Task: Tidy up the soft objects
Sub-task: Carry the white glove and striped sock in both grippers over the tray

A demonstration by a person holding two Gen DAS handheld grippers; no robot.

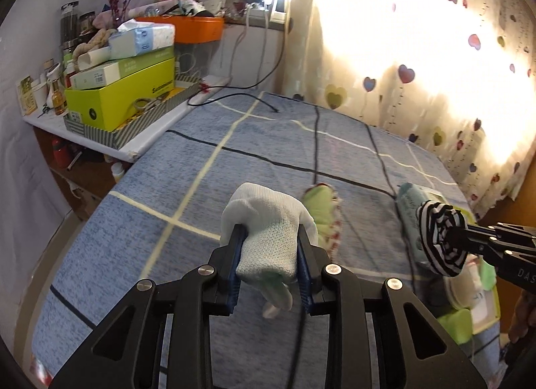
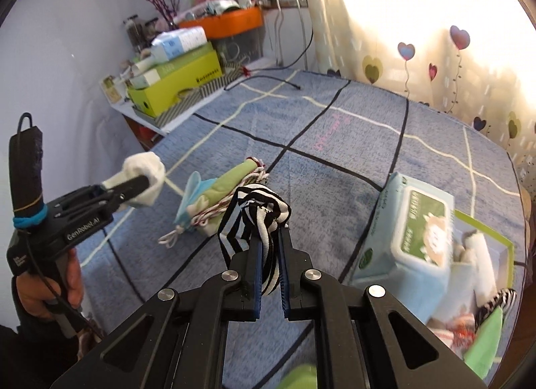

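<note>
the left gripper (image 1: 269, 245) pinches a rolled white sock (image 1: 264, 221) between its blue pads, the roll bulging out past the fingertips and a loose end hanging below the jaws. the right gripper (image 2: 270, 238) is pressed together on a black-and-white striped sock (image 2: 258, 211), its folds looping up over the fingertips. both socks are held up off the bed (image 2: 335, 141), which is covered in a blue blanket crossed with pale and dark lines.

on the blanket between the two grippers lies a small heap of soft things — a green cloth piece (image 2: 231, 178) with red-and-white cord and a light blue bit beside it. toward the bed's right edge a pack of wet wipes (image 2: 412, 231) leans against a green-rimmed box (image 2: 485, 231) that holds more rolled fabric, one piece striped; the details there are blurred.

past the bed's far left corner a white shelf (image 1: 150, 141) carries a lime-green box (image 1: 117, 97), tissue packs, jars and an orange tub (image 1: 197, 28). a black cable (image 1: 234, 97) trails onto the bed's far edge. a curtain with heart shapes (image 1: 418, 70) hangs behind — brightly backlit. a hand (image 2: 50, 292) grips the left gripper's handle.
</note>
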